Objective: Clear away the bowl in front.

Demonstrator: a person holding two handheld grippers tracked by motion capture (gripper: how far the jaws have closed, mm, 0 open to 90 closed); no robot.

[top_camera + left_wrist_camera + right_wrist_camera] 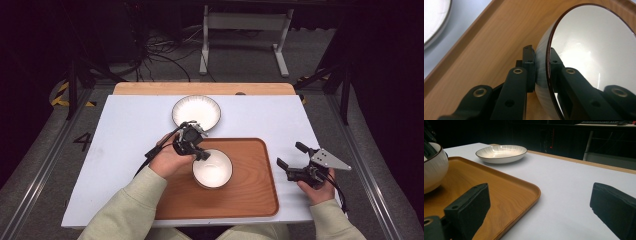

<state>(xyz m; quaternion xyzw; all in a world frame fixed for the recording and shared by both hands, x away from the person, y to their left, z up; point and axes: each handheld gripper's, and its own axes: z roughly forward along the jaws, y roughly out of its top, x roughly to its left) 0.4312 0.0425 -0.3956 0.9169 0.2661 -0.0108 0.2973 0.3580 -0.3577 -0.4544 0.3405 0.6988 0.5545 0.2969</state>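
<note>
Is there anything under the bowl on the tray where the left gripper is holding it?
Nothing visible. The left gripper clamps the bowl's rim over bare tray; the plate sits beyond the tray's far edge.

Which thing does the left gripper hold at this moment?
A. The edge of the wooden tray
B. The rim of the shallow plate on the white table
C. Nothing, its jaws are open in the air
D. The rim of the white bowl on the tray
D. In the left gripper view the left gripper has one jaw outside and one jaw inside the wall of the white bowl, clamped on its rim above the wooden tray.
</note>
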